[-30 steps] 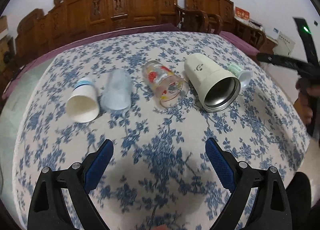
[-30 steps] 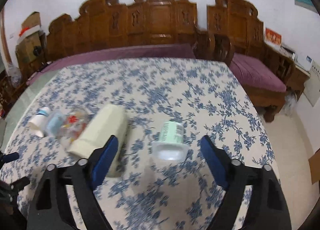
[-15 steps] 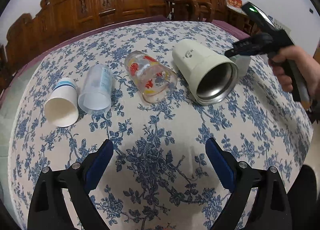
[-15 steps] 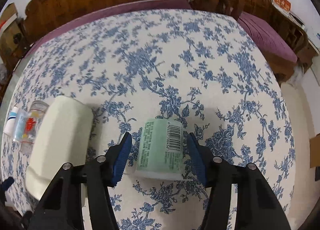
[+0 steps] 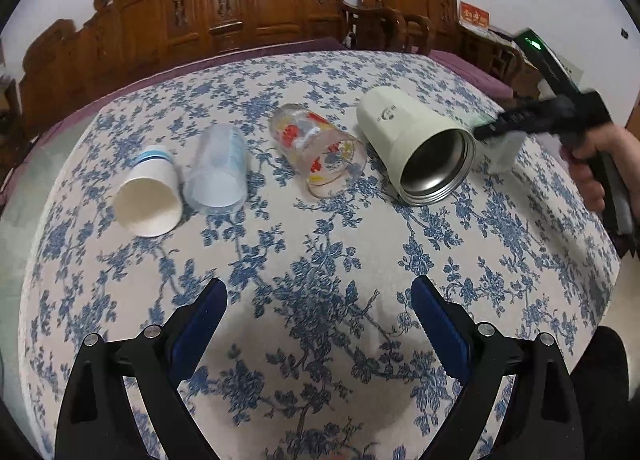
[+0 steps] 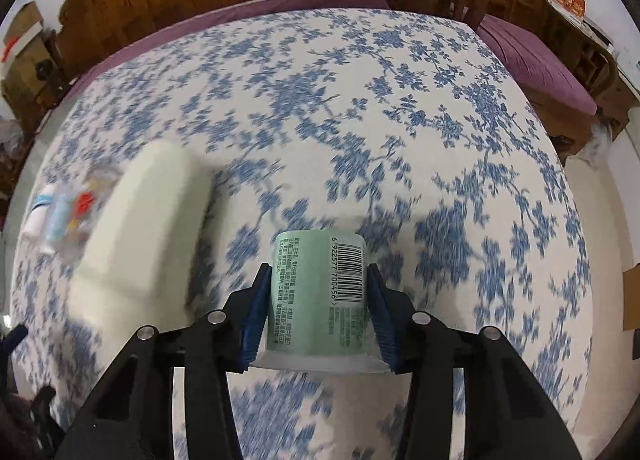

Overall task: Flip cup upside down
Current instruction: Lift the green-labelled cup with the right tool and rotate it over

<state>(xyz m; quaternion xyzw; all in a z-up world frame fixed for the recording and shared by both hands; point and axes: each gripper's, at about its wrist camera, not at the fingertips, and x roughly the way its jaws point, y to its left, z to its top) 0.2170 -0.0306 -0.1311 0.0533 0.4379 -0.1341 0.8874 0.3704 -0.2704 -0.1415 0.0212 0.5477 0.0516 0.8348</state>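
Five cups lie on their sides on the floral tablecloth (image 5: 320,260). A pale green plastic cup (image 6: 318,292) with a barcode label sits between the blue pads of my right gripper (image 6: 318,300), which is shut on its sides. In the left wrist view that cup (image 5: 506,150) is partly hidden behind the right gripper (image 5: 516,122), at the far right of the row. My left gripper (image 5: 318,316) is open and empty above the near cloth.
In the row lie a white paper cup (image 5: 148,196), a frosted plastic cup (image 5: 218,172), a glass with red flowers (image 5: 320,154) and a cream steel-lined mug (image 5: 420,152). Carved wooden chairs (image 5: 256,12) stand behind the table. The table's right edge (image 6: 576,220) is close.
My right gripper has come down over the green cup and closed its pads on the cup's sides. The left gripper has stayed open, with its view shifting a little.
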